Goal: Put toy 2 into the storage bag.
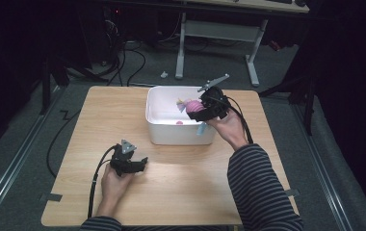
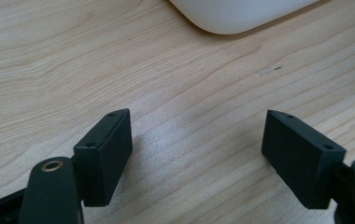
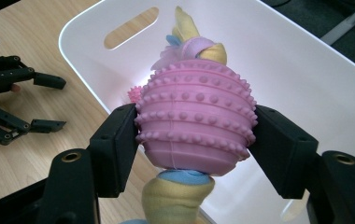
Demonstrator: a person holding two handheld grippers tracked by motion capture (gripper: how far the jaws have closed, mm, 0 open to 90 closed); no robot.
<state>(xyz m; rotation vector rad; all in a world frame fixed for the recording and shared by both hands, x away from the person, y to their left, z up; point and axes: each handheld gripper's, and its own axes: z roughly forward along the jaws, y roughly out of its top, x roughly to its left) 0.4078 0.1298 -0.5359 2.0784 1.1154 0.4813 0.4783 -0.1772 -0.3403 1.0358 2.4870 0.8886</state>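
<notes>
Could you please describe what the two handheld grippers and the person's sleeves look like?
Both the left gripper and right gripper are black, each with two blocky rectangular jaws, a grey three-cornered plate on top and a trailing black cable. Brass-coloured rivets mark the jaw arms. The sleeves are dark with thin light stripes.

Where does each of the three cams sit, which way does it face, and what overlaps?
High view: above the person's side, facing forward and down on the wooden table; both forearms, left gripper, right gripper.
Left gripper view: on the left gripper, facing down at bare tabletop; jaws wide apart, white bin at the top edge.
Right gripper view: on the right gripper, facing into the bin; jaws clamp a pink knobbed toy.
Shared: bin and table in all; the left gripper appears in high and right gripper views.
</notes>
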